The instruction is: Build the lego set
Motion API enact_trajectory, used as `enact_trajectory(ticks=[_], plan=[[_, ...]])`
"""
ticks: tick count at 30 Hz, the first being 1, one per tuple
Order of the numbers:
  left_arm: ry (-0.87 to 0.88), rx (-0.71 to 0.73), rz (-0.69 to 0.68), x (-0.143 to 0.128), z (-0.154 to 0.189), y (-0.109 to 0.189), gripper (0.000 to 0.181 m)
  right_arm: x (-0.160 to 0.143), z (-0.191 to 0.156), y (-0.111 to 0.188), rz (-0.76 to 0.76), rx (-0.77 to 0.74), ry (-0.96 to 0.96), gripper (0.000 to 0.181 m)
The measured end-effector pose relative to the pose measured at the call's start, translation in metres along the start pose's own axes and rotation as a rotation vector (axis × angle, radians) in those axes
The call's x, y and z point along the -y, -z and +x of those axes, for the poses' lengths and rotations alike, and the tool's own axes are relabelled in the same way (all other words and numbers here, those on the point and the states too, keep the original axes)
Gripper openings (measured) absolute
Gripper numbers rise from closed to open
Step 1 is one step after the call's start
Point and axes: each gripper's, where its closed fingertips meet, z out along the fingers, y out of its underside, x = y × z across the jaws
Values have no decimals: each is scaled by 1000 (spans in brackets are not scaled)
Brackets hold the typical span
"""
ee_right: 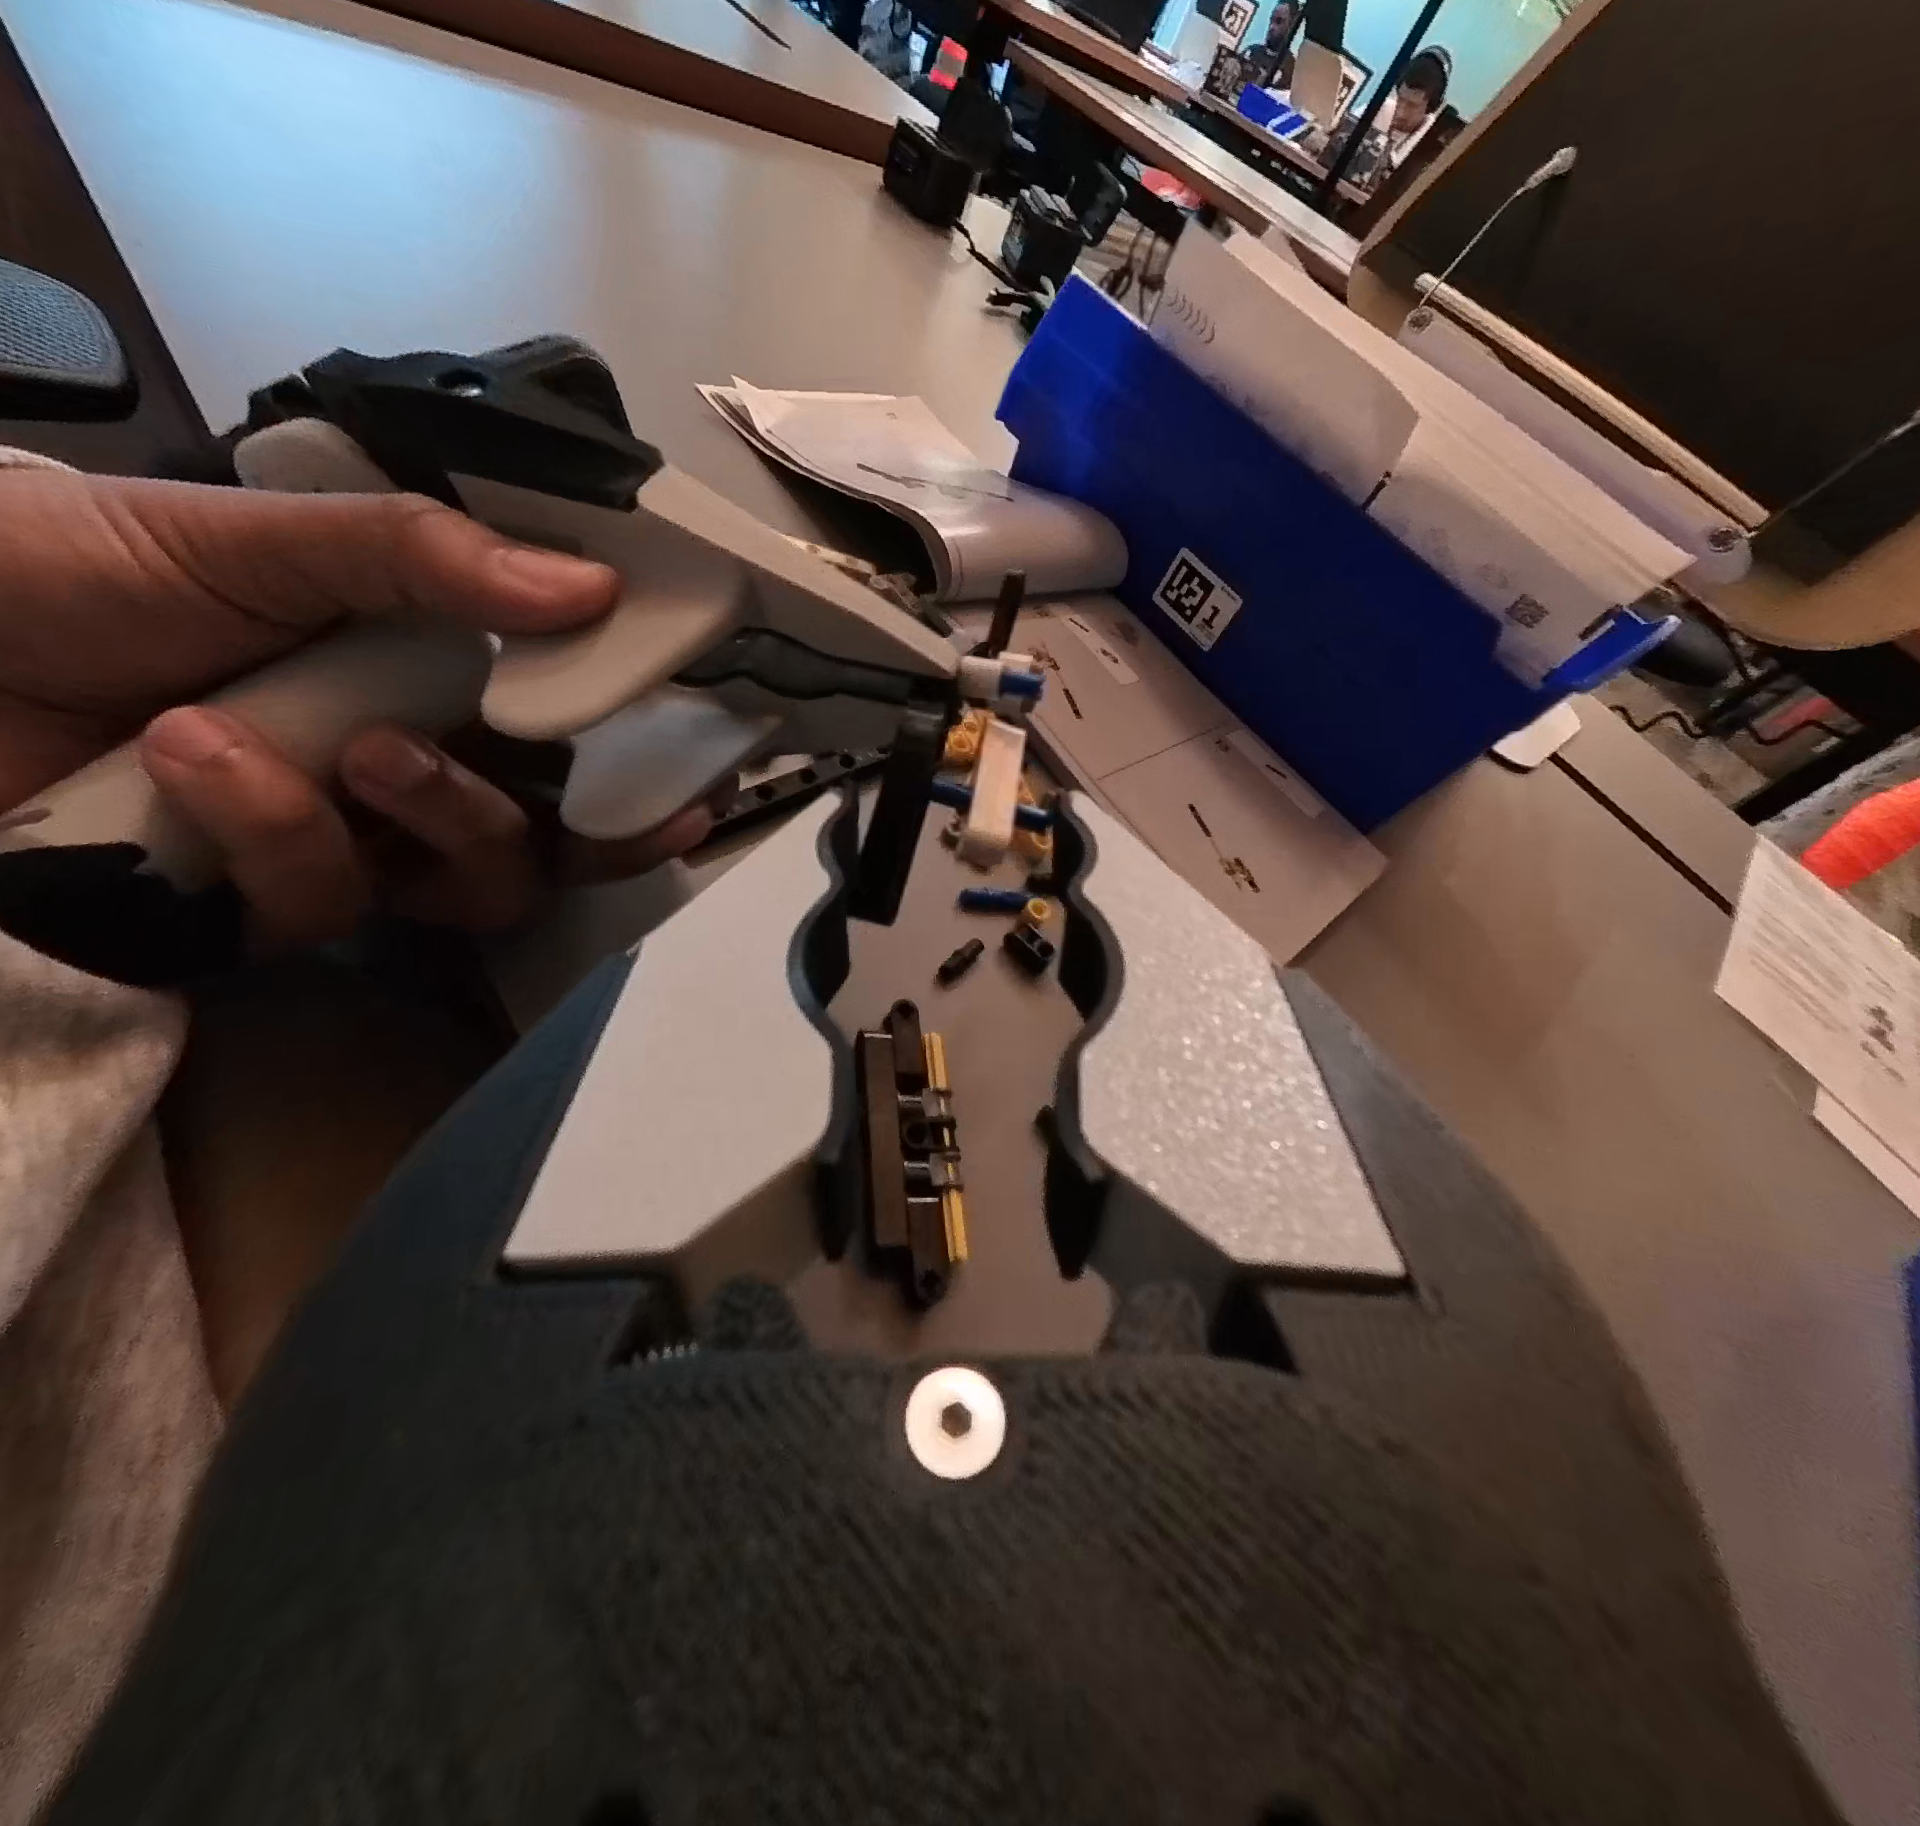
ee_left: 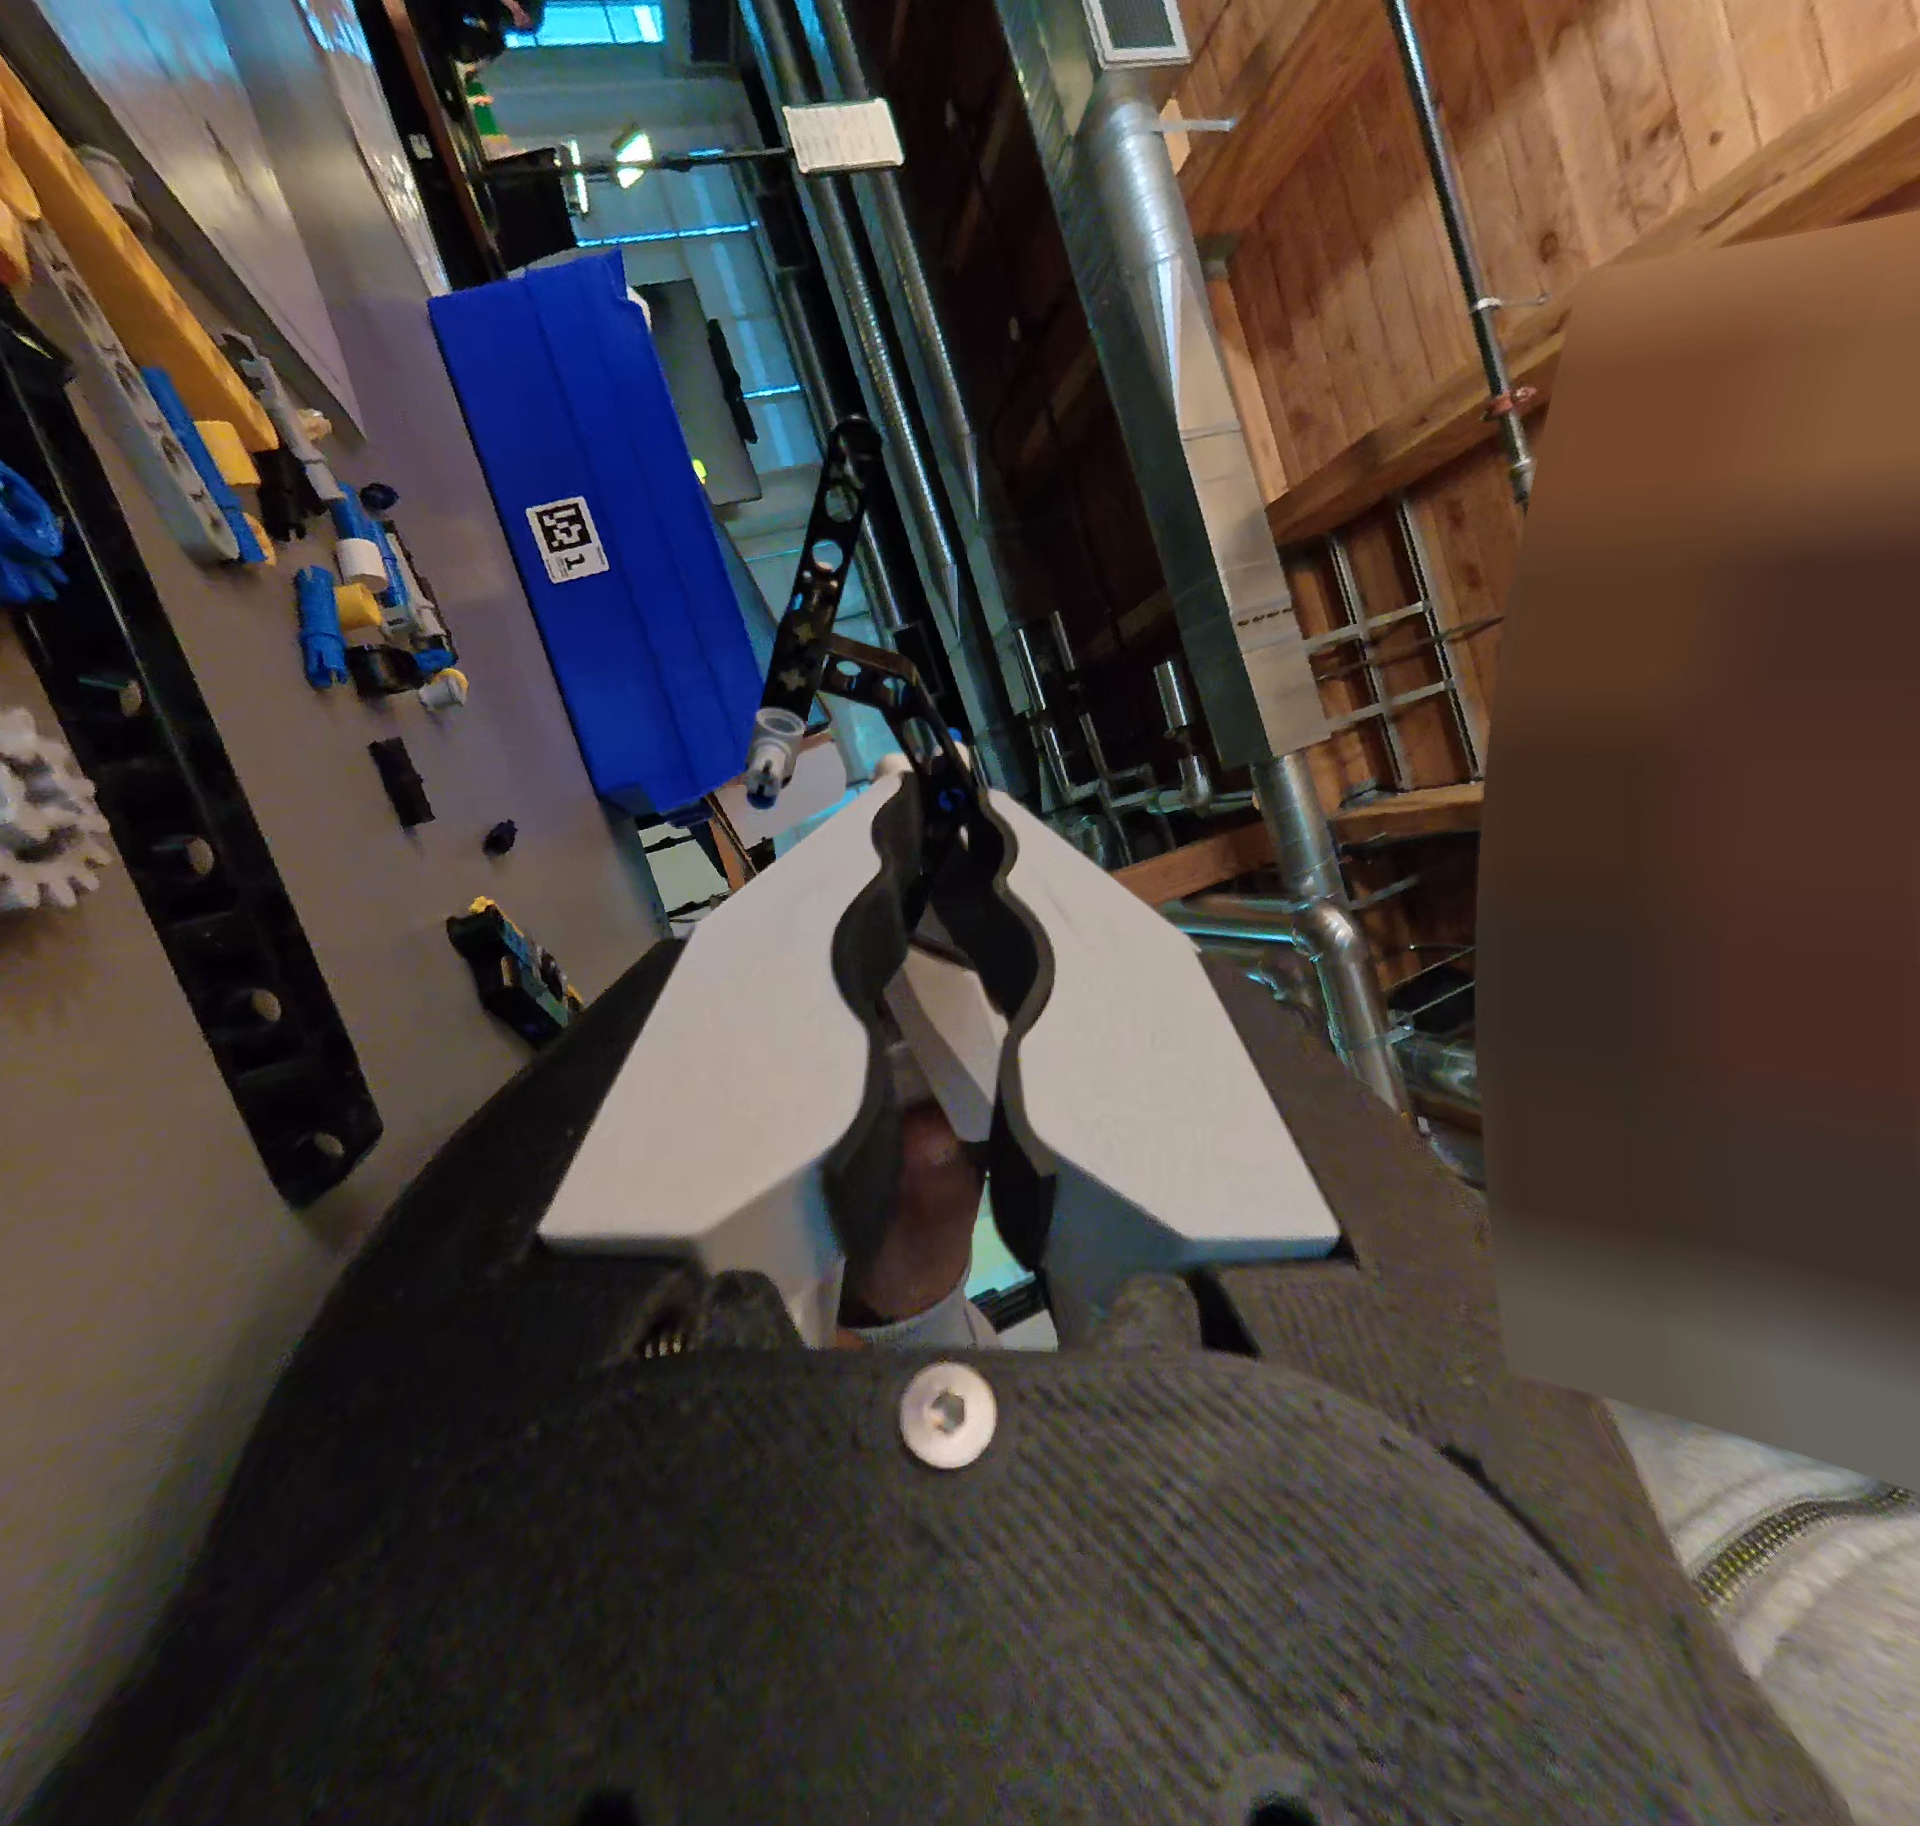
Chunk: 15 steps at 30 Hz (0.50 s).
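Right gripper (ee_right: pixel 961 945): jaws apart, nothing between them; it hangs over the table (ee_right: pixel 1558 1257) with loose parts showing in the gap. Nearest, a dark sub-assembly with a yellow strip (ee_right: pixel 914 1142) lies flat on the table. Beyond it, scattered small pieces: blue pins (ee_right: pixel 992 898), a black connector (ee_right: pixel 1029 945), a white beam (ee_right: pixel 992 789)

Left gripper (ee_left: pixel 935 810): clamped on a black beam assembly (ee_left: pixel 831 571), raised off the table and tilted, so the left wrist view sees the tabletop (ee_left: pixel 436 488) standing on edge. A small white connector with a blue pin (ee_left: pixel 771 748) sits at the assembly's lower joint. In the right wrist view a hand (ee_right: pixel 260 675) wraps the left gripper's handle, fingers (ee_right: pixel 457 571) on the trigger, its nose pointing toward the right

Handling, as judged: light, rigid plastic; the joints likely pivot or pop apart under side load. Best held across a beam's flat faces, near a joint, not on the pins

Farther: folded instruction booklet (ee_right: pixel 914 488), then blue bin (ee_right: pixel 1299 571) with a square marker
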Motion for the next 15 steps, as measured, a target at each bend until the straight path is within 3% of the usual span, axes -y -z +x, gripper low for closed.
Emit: enact_trajectory(ticks=[1,10,15], plan=[[-1,3,5,1,0,0,7,0,0,-1,-3,-8,4,35],[29,-4,28,4,1,1,8,5,6,1,5,-97,76,31],[27,5,17,2,-1,0,7,6,3,1,18,-73,104,32]])
